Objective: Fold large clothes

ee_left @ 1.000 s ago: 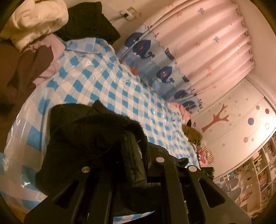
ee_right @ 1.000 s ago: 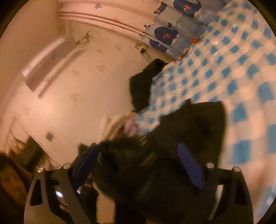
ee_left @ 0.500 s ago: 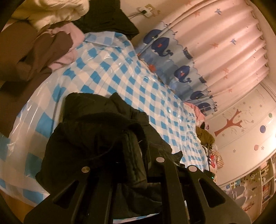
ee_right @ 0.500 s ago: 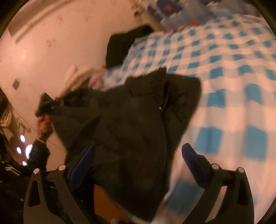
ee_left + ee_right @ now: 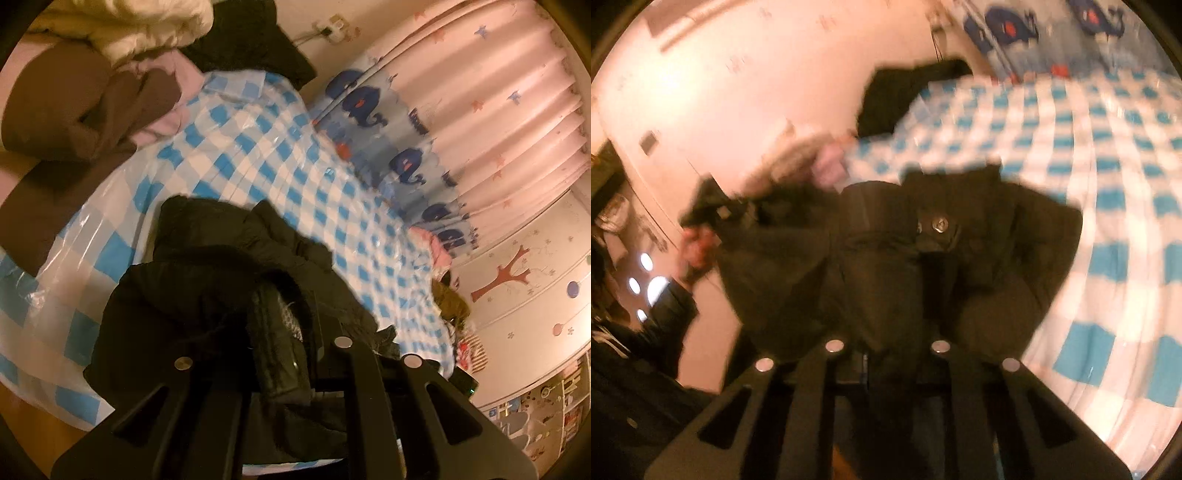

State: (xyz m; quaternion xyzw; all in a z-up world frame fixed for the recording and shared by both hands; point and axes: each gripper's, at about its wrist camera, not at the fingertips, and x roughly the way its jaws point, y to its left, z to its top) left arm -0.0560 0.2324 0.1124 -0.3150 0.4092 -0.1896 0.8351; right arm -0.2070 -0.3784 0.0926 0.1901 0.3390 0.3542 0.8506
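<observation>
A black padded jacket (image 5: 192, 295) lies bunched on the near edge of a bed under a blue-and-white checked cover (image 5: 295, 173). My left gripper (image 5: 280, 343) is shut on a fold of its dark fabric, close to the lens. In the right wrist view the same jacket (image 5: 997, 280) hangs spread from the bed's edge. My right gripper (image 5: 890, 332) is closing, its jaws drawn together with jacket cloth between them. A snap button (image 5: 940, 223) shows just beyond. Far left in that blurred view, a person's hand (image 5: 696, 251) holds up the jacket's other end.
Cream (image 5: 122, 29), brown (image 5: 74, 110) and pink clothes are piled at the head of the bed, with another black garment (image 5: 258, 48) behind. A whale-print curtain (image 5: 406, 122) runs along the far side. A wall with a tree sticker (image 5: 506, 277) stands to the right.
The right gripper's jaws, wide apart before, have come together on the jacket as the hand swung along it. The left gripper kept its grip and tilted slightly.
</observation>
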